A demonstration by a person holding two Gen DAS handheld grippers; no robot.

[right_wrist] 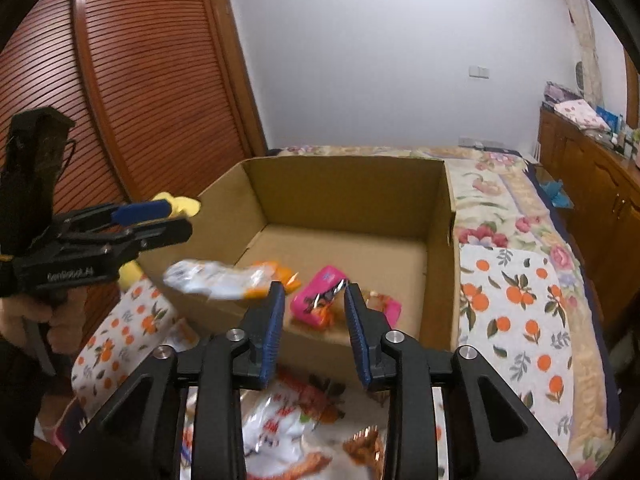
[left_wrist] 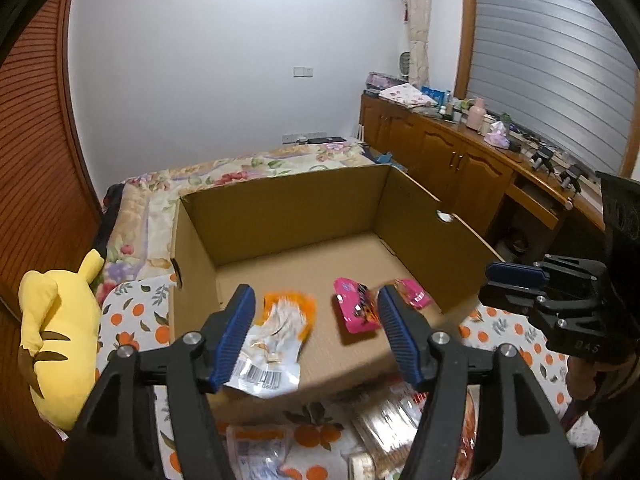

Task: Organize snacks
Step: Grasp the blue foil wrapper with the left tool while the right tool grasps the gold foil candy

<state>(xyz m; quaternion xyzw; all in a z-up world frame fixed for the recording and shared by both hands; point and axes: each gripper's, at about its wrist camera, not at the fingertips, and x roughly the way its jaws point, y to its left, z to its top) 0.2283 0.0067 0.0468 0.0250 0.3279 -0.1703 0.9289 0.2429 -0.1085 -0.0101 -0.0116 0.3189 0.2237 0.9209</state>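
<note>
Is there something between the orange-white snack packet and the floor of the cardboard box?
Nothing visible. The orange-white snack packet hangs blurred over the near wall of the cardboard box, free of the open left claw; bare cardboard lies below it.

You faced a white wall [left_wrist: 208,60], slatted wooden wardrobe [right_wrist: 132,80], floral-quilted bed [right_wrist: 516,216], cluttered wooden sideboard [left_wrist: 448,148], closed grey blind [left_wrist: 540,60].

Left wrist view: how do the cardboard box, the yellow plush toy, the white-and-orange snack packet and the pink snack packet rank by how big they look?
1. Cardboard box.
2. Yellow plush toy, though it sits nearer the camera.
3. White-and-orange snack packet, blurred.
4. Pink snack packet.
</note>
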